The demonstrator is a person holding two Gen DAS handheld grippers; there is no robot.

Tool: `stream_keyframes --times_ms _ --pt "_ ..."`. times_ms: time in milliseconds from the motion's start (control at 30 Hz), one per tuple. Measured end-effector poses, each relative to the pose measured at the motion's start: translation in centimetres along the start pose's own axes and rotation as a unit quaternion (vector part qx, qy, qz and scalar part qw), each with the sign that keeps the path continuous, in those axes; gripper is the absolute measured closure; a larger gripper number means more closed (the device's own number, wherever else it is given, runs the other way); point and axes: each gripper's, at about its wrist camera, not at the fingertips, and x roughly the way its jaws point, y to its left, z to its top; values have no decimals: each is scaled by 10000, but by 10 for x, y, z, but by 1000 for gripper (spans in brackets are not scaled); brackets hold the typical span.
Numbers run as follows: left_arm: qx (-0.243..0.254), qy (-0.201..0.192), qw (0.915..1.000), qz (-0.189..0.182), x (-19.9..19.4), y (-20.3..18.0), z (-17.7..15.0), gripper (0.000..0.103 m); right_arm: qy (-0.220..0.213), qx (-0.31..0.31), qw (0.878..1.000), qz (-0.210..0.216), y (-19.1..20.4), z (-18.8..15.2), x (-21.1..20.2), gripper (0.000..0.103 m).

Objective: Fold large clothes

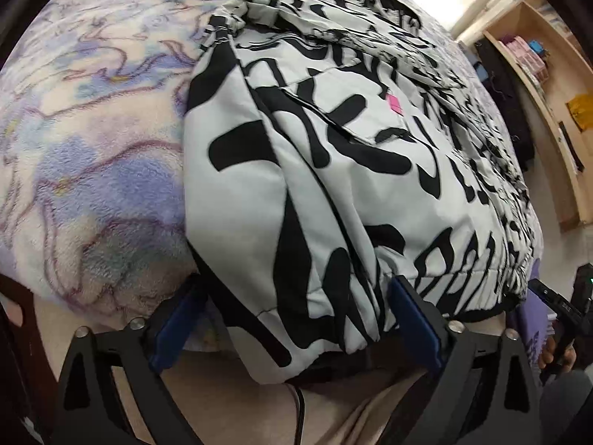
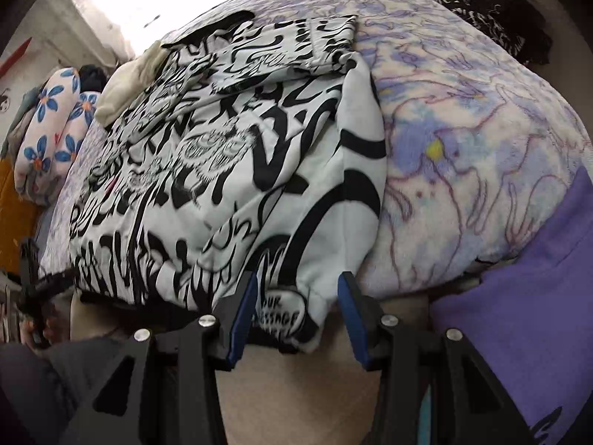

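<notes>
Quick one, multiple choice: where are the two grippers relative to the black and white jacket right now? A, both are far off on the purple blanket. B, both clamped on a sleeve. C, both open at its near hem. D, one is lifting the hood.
C: the left gripper and the right gripper each stand open, with the near hem of the black and white jacket hanging between their blue pads.

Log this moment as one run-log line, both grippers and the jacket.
left gripper: open, straddling hem | right gripper: open, straddling hem | black-and-white printed jacket: lying on floral fleece blanket, hem overhanging edge
</notes>
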Motion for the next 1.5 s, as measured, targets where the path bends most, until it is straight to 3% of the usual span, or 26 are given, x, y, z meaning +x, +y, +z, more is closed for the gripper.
stream_keyframes --times_ms 167,333,400,533,633,667,700,733,800,933,1033,1267,1500 --pt "209 28 9998 48 4 -6 -4 1 236 98 9996 74 -5 -7 11 58" --pt "261 -8 9996 -68 2 -1 -8 1 358 342 9975 507 -13 -11 20 58" --pt "242 -29 9996 -141 3 1 -8 1 332 411 9963 676 -13 -11 27 52" --pt "199 -52 9997 -126 3 2 -7 3 390 531 9950 746 -15 -7 43 51" --pt "289 -116 9994 116 -1 -5 -8 24 310 684 9933 875 -17 -5 45 54" --pt "369 -155 9991 131 -5 -9 -9 38 280 645 9938 861 -17 -5 44 57" --pt "462 -189 9986 163 -8 -13 -9 52 204 547 9950 807 -13 -6 40 67" --pt "613 -225 9977 185 -13 -20 -9 58 150 411 9964 731 -9 -6 36 77" --pt "812 -332 9958 252 -21 -31 -7 76 -22 65 9980 627 3 -3 24 83" --pt "828 -479 9952 209 -32 -42 6 80 -486 -328 9948 837 21 10 -1 87" --pt "926 -655 9928 382 -37 -53 12 81 -757 -493 9917 919 33 23 -12 87" --pt "1015 -977 9869 785 -45 -67 23 81 -974 -577 9884 1017 43 39 -18 87" --pt "833 -1327 9855 649 -60 -73 48 82 -1213 -543 9848 1116 51 56 -21 88"
